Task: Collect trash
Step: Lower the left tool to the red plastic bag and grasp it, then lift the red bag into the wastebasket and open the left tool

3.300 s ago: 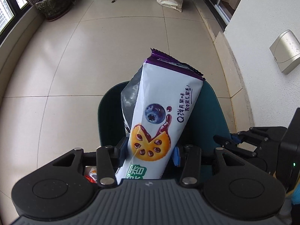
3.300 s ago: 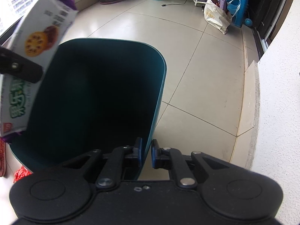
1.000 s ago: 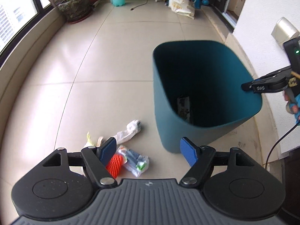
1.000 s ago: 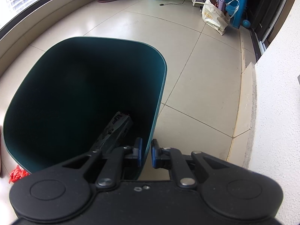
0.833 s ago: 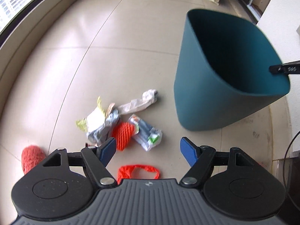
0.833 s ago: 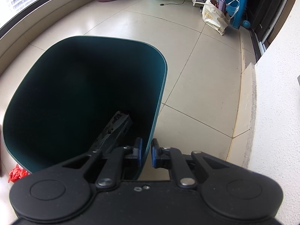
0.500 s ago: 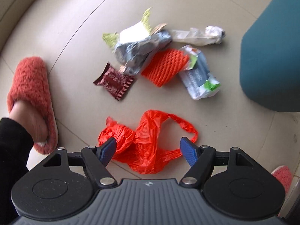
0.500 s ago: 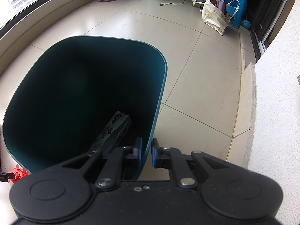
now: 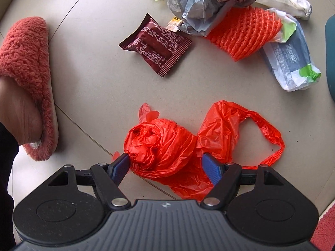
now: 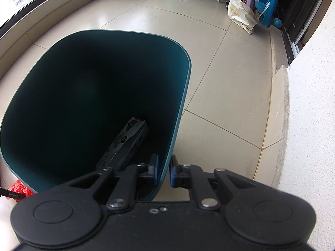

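**Left wrist view: gripper down over the red bag**

Since a second ago the left gripper (image 9: 165, 165) has dropped from bin height to the red plastic bag (image 9: 178, 144) on beige floor tiles (image 9: 94, 79), jaws spread either side. The right gripper (image 10: 163, 172) pinches the teal bin (image 10: 180, 113) rim unchanged.

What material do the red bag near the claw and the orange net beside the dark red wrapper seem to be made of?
The red bag looks like thin glossy plastic film: crumpled, shiny creases, slightly see-through handles. The orange net seems to be soft foam mesh, matte, with a regular open weave, probably fruit padding.
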A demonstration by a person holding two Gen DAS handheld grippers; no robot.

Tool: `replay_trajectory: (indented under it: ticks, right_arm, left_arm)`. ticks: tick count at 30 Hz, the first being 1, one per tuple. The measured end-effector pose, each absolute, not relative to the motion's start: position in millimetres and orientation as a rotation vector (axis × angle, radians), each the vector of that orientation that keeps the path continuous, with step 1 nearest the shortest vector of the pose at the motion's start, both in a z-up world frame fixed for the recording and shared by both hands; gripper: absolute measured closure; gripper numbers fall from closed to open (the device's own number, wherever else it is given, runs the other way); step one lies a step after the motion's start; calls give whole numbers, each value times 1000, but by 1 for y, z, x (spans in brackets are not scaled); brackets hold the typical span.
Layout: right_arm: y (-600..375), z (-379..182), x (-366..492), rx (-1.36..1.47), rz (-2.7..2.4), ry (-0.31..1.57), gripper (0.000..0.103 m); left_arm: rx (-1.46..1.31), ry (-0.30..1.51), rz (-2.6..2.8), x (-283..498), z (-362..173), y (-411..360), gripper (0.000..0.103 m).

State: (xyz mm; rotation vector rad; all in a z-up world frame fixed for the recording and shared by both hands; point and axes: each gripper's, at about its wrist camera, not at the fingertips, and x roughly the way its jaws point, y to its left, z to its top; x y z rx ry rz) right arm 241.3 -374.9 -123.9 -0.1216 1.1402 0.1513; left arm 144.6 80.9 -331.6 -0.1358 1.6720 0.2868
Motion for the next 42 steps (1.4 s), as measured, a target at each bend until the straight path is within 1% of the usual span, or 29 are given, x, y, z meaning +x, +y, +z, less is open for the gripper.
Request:
replay_trajectory:
  ticks: [5, 7, 8, 9, 13, 17, 21, 33, 42]
  right_arm:
    - [-374, -124, 243, -124, 147, 1140, 93]
    - [-374, -124, 244, -127, 148, 1140, 93]
    - [-373, -124, 243, -127, 147, 1139, 93]
    - [-373, -125, 243, -127, 146, 1139, 93]
    - [-372, -125, 243, -135, 144, 1137, 94]
    - [-371, -125, 242, -144, 140, 1133, 94]
    - [-367, -127, 241, -157, 125, 1127, 95]
    - [-363, -128, 236, -180, 130, 1116, 95]
    - [-365, -126, 236, -173, 137, 1116, 95]
  left_arm:
    - [-76, 1659, 292, 146, -337, 74, 28]
    - [-49, 1647, 296, 146, -335, 70, 35]
    - [-45, 1645, 299, 147, -334, 69, 41]
    - [-47, 1641, 305, 146, -332, 69, 52]
    - [-40, 1631, 316, 149, -325, 71, 59]
    - [-18, 1613, 328, 150, -315, 66, 60]
    - [-11, 1581, 308, 159, -288, 56, 61]
    - [32, 1416, 121, 172, -186, 4, 61]
    - [79, 1245, -44, 182, -87, -36, 60]
